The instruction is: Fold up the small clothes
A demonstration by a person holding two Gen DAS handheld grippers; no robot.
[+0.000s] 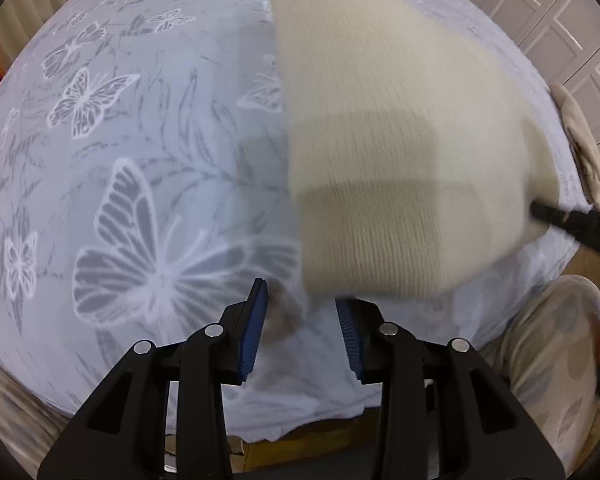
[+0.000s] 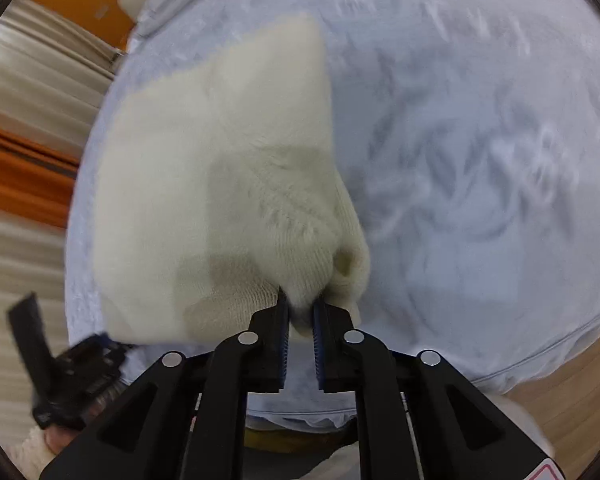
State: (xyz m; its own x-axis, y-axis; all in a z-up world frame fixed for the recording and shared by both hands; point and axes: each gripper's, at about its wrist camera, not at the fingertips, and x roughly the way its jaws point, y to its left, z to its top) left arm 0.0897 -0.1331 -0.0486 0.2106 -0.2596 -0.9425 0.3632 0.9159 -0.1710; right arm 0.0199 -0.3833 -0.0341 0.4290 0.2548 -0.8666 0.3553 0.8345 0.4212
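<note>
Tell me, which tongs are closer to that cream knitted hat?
The right tongs: they are pinching an edge of the cream knitted hat. The left tongs sit open just below the hat's near edge, apparently not gripping it.

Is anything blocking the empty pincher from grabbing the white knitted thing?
Nothing visible is. The left gripper is open just below the cream knit garment, with only the butterfly sheet beneath. The right gripper already pinches the garment's other corner.
</note>
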